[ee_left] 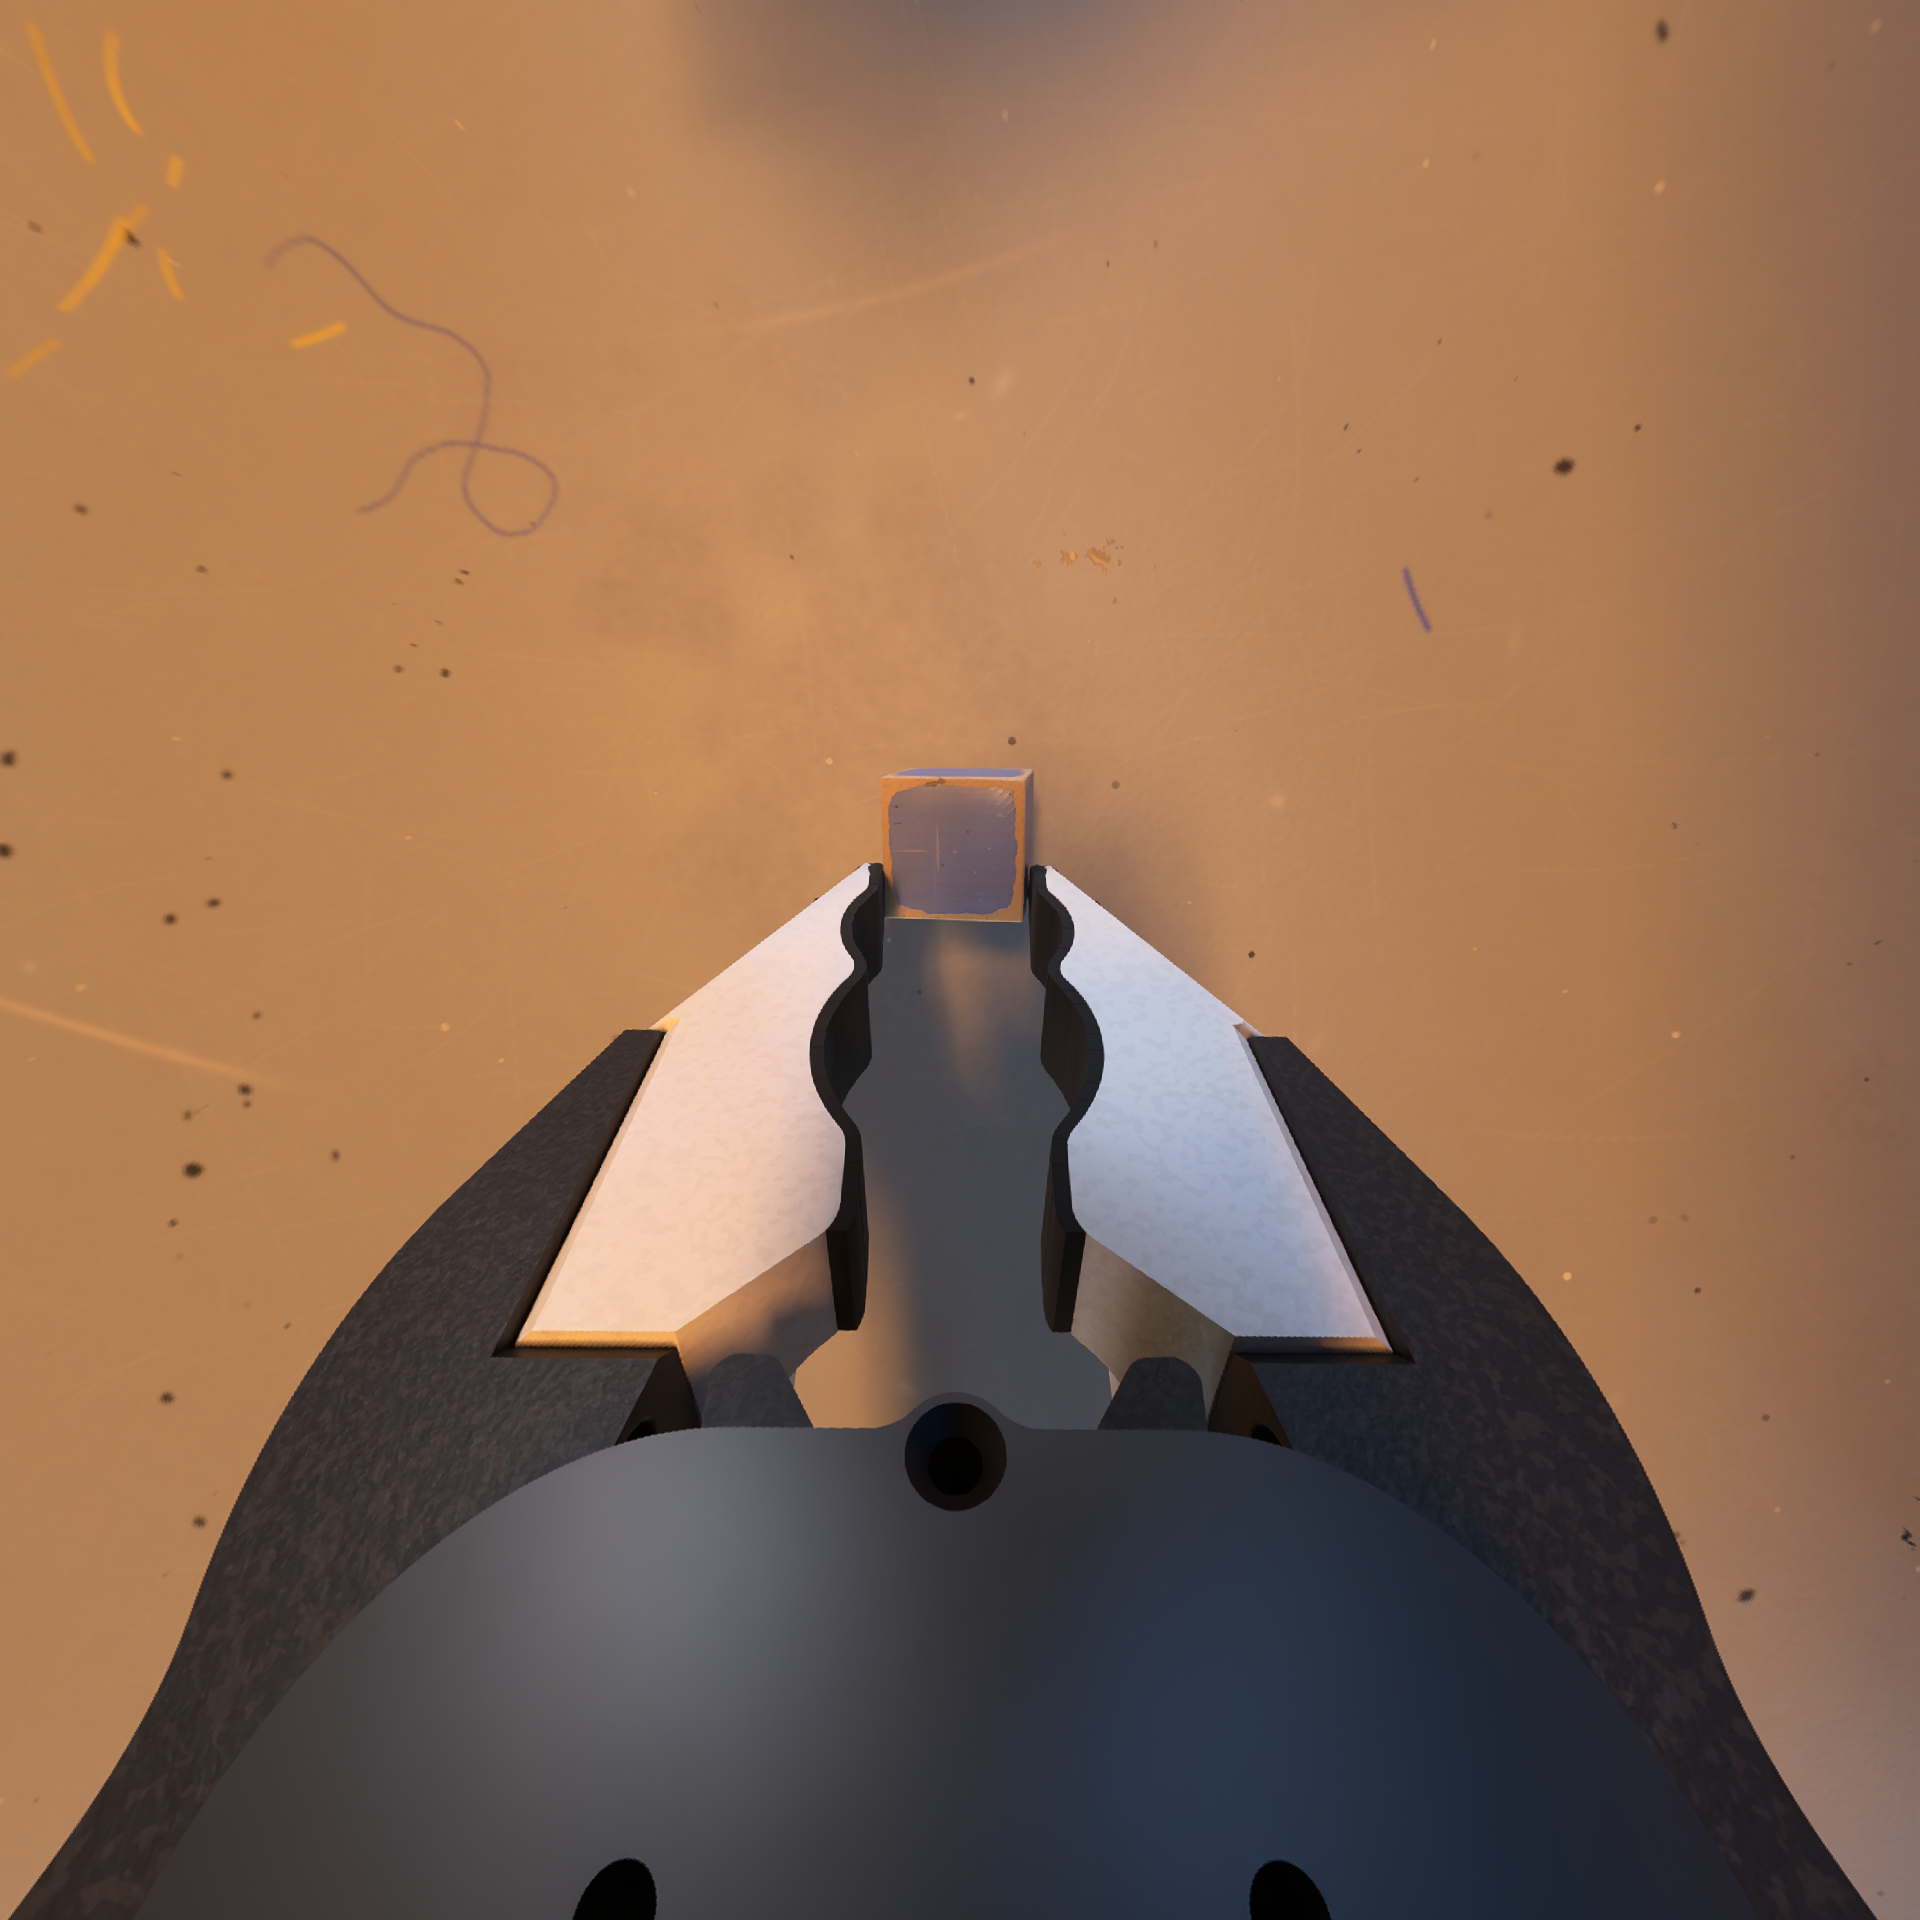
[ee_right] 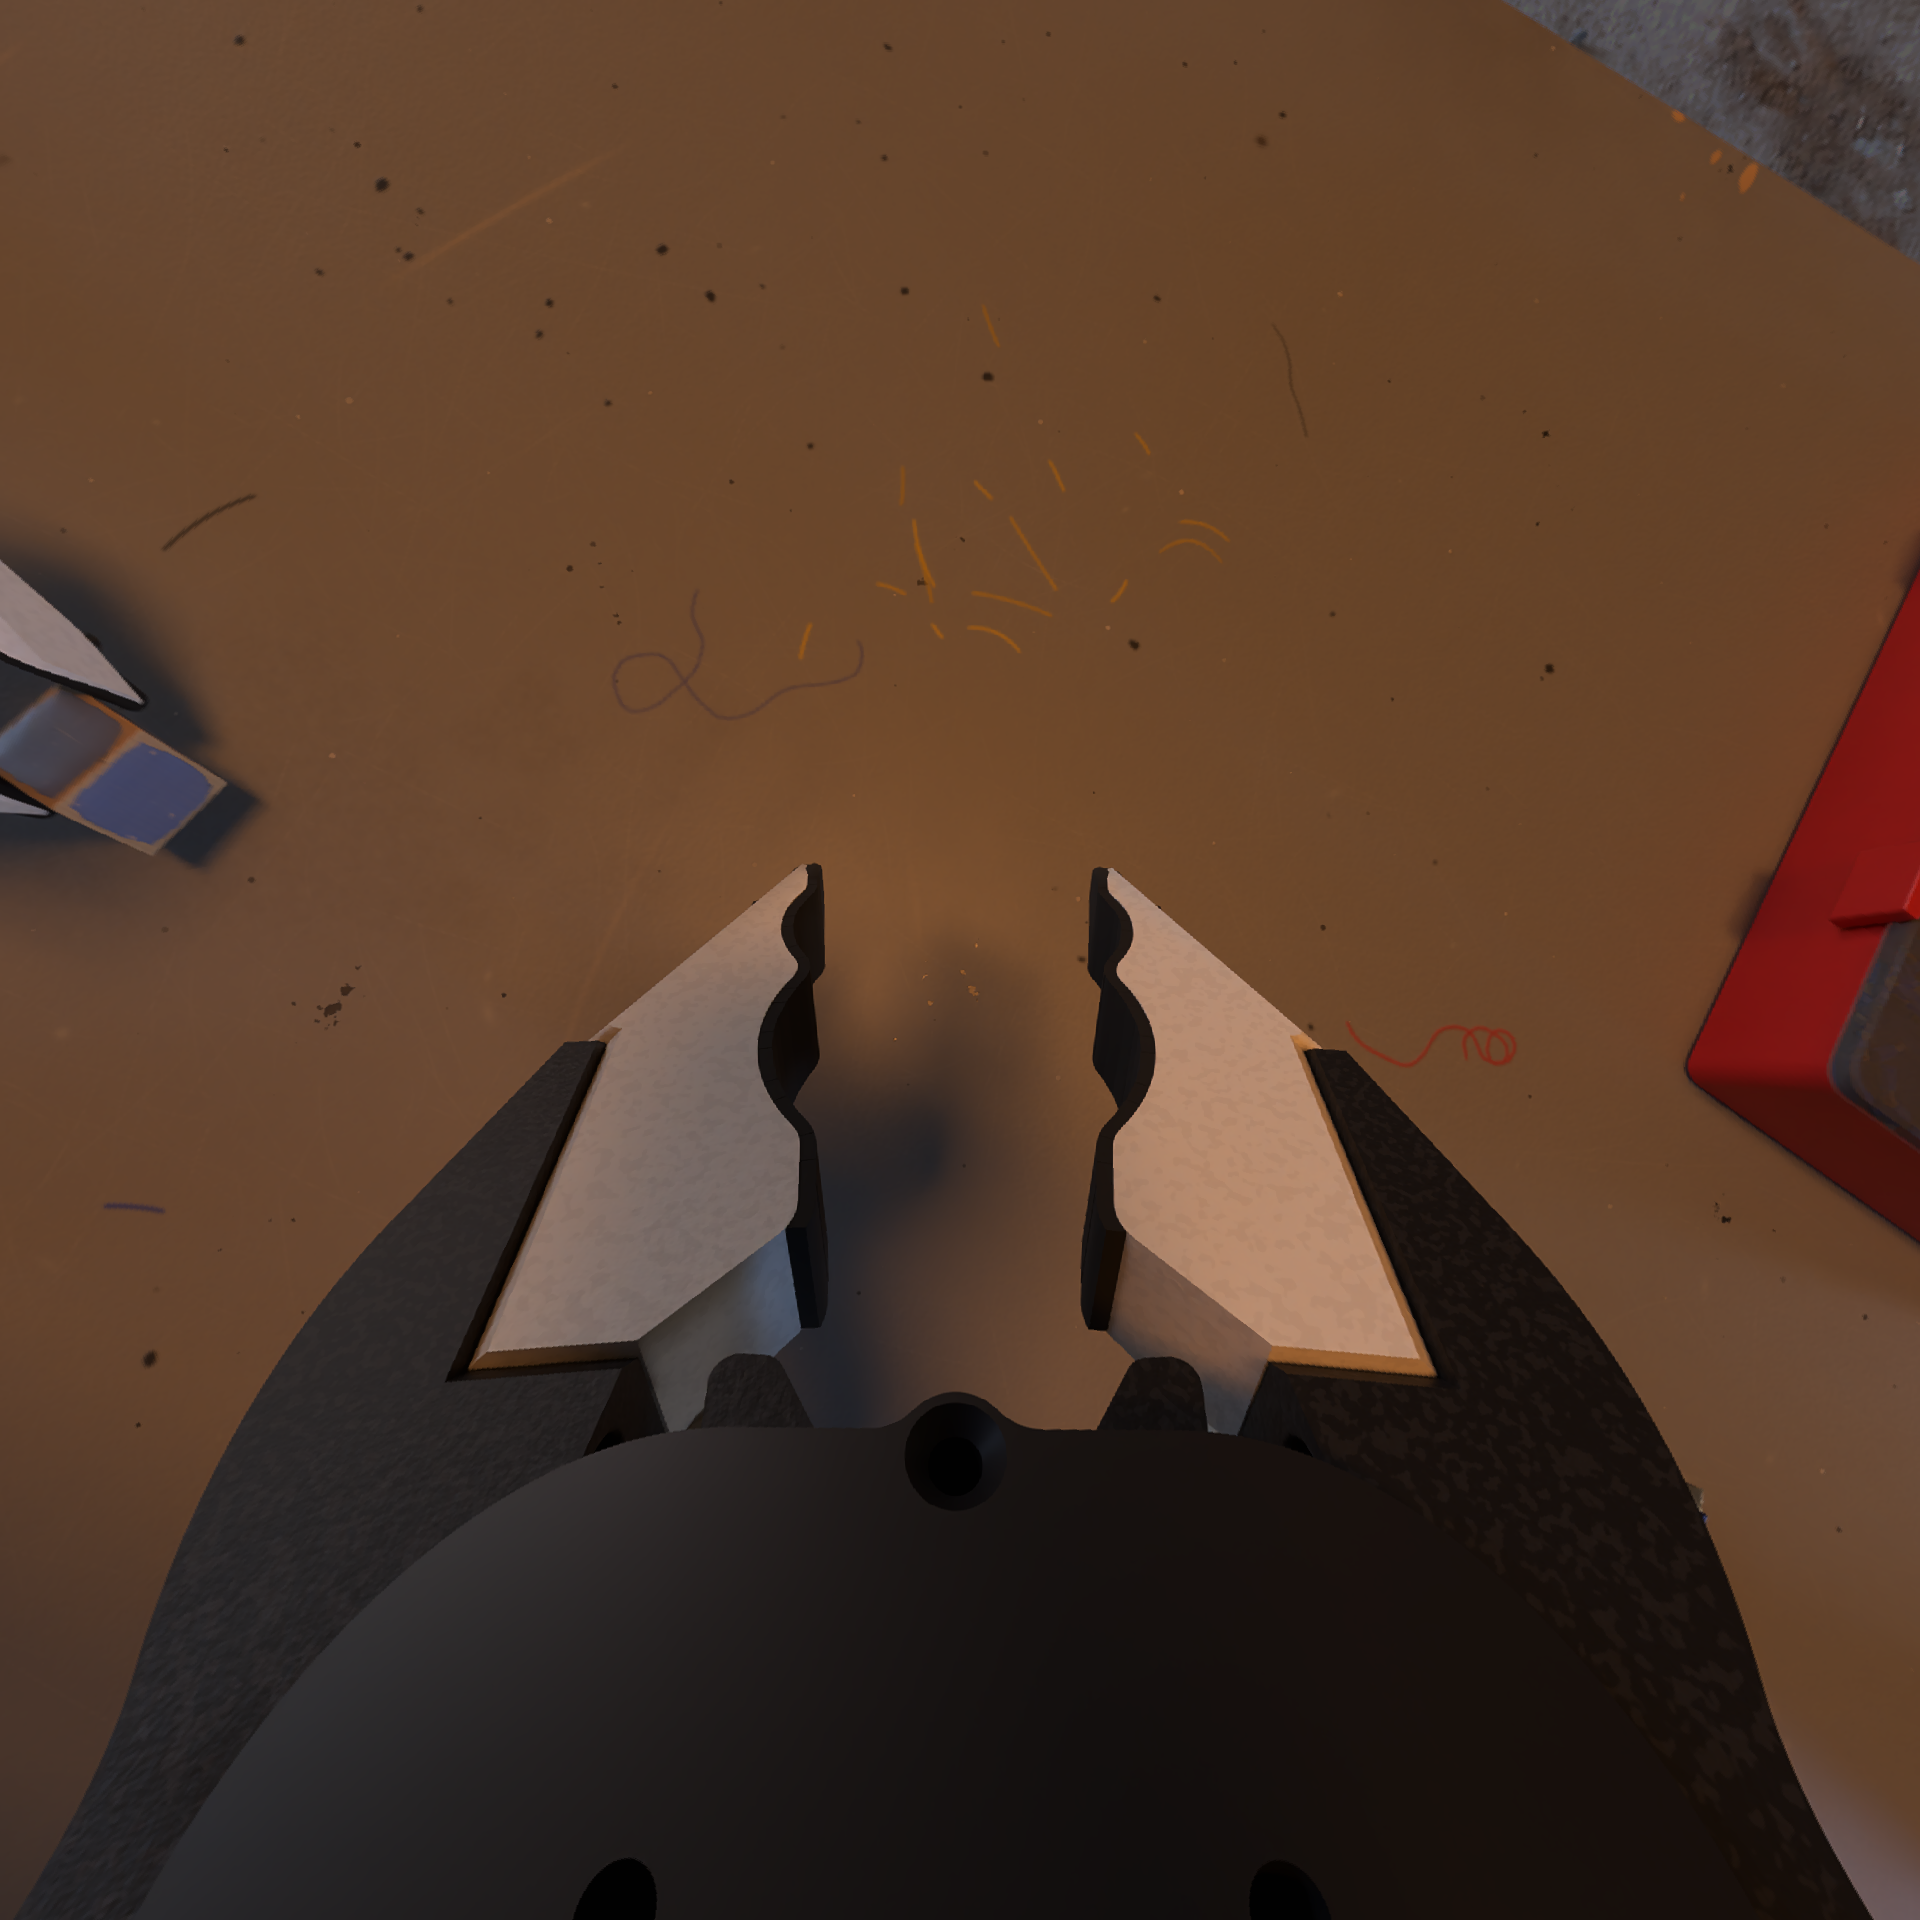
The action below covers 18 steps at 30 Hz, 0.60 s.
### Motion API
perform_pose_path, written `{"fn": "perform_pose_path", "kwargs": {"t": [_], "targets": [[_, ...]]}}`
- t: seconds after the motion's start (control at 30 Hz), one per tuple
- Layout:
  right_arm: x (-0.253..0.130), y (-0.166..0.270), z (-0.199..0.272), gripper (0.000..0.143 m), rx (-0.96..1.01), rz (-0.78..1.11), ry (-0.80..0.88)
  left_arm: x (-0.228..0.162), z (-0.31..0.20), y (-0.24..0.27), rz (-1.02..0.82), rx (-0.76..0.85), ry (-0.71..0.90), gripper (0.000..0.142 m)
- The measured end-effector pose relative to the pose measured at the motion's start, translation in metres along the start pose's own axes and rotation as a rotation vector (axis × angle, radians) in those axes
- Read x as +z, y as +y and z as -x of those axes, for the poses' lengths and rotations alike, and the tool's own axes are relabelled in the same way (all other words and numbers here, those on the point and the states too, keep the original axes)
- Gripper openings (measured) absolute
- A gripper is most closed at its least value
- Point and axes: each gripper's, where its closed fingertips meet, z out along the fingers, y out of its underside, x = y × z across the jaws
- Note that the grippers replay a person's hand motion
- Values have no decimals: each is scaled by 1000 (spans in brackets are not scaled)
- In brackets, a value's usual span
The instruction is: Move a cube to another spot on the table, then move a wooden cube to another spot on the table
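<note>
A small cube (ee_left: 956,847) with tan wooden edges and blue-grey faces sits between the tips of my left gripper (ee_left: 958,883). Both fingertips press its sides, and it is at or just above the brown table (ee_left: 1351,416). The same cube (ee_right: 135,795) shows at the far left of the right wrist view, with a white finger (ee_right: 62,644) of the left gripper beside it and a dark shadow close under it. My right gripper (ee_right: 956,883) is open and empty, hovering over the bare table (ee_right: 935,312). No second cube is in view.
A red box (ee_right: 1829,935) with a clear panel stands at the right edge of the right wrist view. The table's edge and grey floor (ee_right: 1787,73) show at the top right. Scratches and scribble marks cover the tabletop.
</note>
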Motion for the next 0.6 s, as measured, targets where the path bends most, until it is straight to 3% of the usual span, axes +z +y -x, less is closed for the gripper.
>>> {"fn": "perform_pose_path", "kwargs": {"t": [0.5, 0.6], "targets": [[6, 3, 3, 52, -14, 36, 1, 14, -2, 13, 12, 44, 35, 26], [5, 3, 3, 52, -13, 33, -2, 7, -1, 8, -38, 28, 31, 45]]}}
